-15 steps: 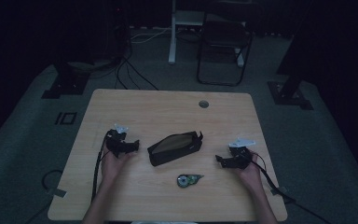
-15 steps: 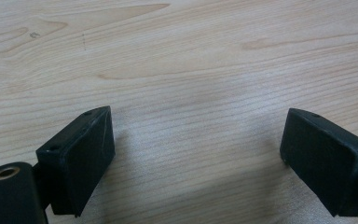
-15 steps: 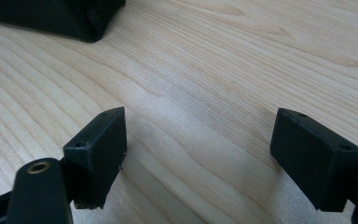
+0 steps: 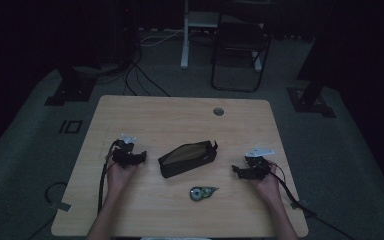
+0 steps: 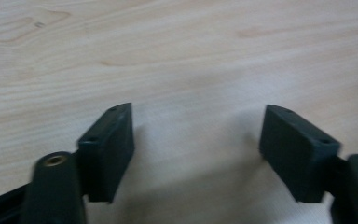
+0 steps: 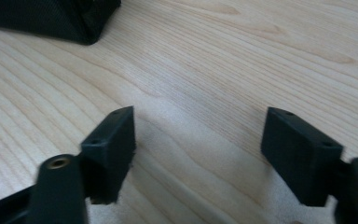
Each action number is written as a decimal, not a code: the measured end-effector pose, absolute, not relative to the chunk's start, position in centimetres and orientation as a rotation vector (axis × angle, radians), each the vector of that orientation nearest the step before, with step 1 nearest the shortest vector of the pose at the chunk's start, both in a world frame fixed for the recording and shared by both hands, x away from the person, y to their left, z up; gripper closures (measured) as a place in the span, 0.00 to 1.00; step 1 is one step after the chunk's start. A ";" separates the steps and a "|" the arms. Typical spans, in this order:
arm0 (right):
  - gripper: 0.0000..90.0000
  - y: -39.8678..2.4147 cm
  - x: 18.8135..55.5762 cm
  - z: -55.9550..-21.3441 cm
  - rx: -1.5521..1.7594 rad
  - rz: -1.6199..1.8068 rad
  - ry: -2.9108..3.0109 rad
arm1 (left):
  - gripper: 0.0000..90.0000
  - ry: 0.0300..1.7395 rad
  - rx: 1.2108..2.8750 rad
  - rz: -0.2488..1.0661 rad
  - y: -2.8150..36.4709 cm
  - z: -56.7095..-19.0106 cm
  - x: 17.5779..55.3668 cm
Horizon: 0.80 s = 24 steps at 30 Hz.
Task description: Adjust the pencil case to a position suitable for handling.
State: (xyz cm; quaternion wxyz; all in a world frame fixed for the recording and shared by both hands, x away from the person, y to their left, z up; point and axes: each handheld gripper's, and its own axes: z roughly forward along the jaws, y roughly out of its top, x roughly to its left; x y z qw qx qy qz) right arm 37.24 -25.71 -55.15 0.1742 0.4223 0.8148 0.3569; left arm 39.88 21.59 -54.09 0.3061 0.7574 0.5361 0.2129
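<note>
No text, label or number can be read anywhere (too dim).

Left gripper (image 4: 141,158) and right gripper (image 4: 236,170) held low, jaws apart.

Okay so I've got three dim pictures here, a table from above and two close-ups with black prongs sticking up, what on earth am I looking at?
A person sits at a wooden table and holds a hand tool in each hand, each with two black jaws that pinch. There is no robot arm.

The wide picture comes from a camera above the person, looking forward and down. The left gripper is at its left, the right gripper at its right.

The two close-ups come from small cameras riding on the tools. In the left gripper view the left gripper has its jaws apart over bare wood. In the right gripper view the right gripper is also open, with a corner of the dark pouch at the top left.

On the table lie a dark zipped pouch in the middle and a small correction-tape-like dispenser nearer the person. Nothing is held.
</note>
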 end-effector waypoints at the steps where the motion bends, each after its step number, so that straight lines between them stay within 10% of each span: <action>1: 0.38 -25.5 37.0 -54.9 1.196 1.034 2.309 | 0.41 1.393 1.980 0.552 21.7 -53.8 39.2; 24: 0.65 -21.2 38.1 -50.2 1.112 1.264 2.237 | 0.46 1.180 1.991 0.526 19.2 -52.5 32.4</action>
